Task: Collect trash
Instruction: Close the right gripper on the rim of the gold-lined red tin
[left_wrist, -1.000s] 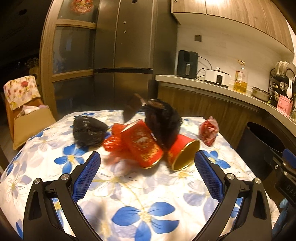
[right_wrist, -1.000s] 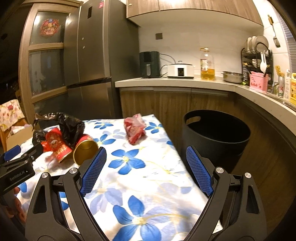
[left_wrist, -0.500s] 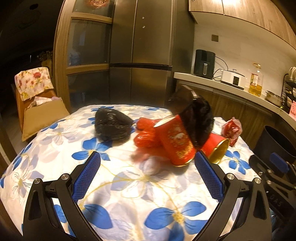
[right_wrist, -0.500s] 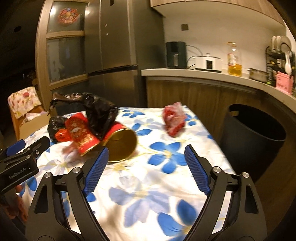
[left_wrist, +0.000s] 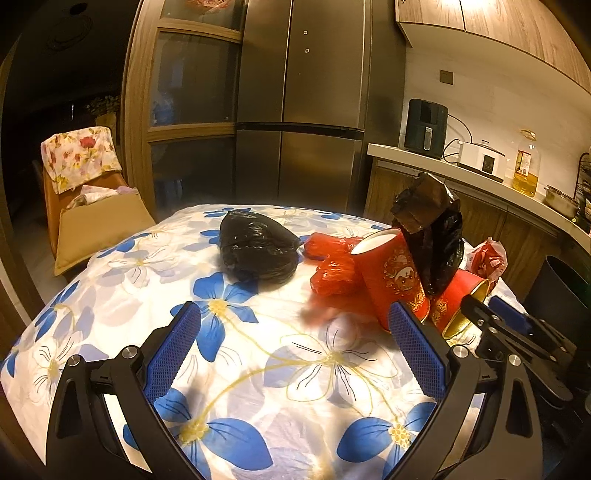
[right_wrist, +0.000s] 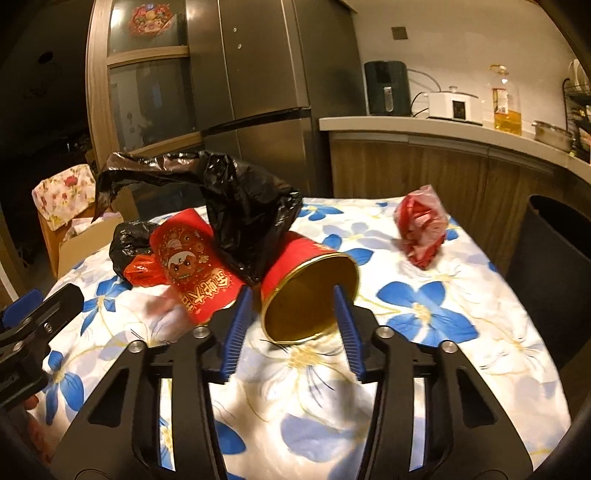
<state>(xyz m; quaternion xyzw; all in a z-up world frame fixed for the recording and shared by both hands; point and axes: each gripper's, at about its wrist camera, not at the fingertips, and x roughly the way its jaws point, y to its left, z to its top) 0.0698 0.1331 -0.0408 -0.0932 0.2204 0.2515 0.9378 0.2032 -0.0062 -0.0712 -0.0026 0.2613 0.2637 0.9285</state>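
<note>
A pile of trash lies on the flowered tablecloth (right_wrist: 424, 317). A red can with a gold inside (right_wrist: 306, 295) lies on its side, mouth toward me. My right gripper (right_wrist: 291, 325) has a blue pad on each side of the mouth; its jaws are closing, with a thin gap still showing at the left pad. A loose black bag (right_wrist: 243, 206) drapes over the can and a red printed cup (right_wrist: 192, 258). My left gripper (left_wrist: 293, 321) hangs open over the cloth with nothing between its fingers, short of the cup (left_wrist: 391, 273), a red plastic bag (left_wrist: 332, 266) and a tied black bag (left_wrist: 255, 247).
A red-and-white wrapper (right_wrist: 421, 225) lies alone at the table's far right. A black bin (right_wrist: 554, 258) stands on the floor beyond the right edge. A chair with a cardboard box (left_wrist: 92, 221) stands at the left. A fridge and a counter lie behind.
Both grippers have moved in toward the pile. The right one has gone left and forward to the gold-mouthed can, and its jaws have narrowed around it. The left gripper stays wide open.
</note>
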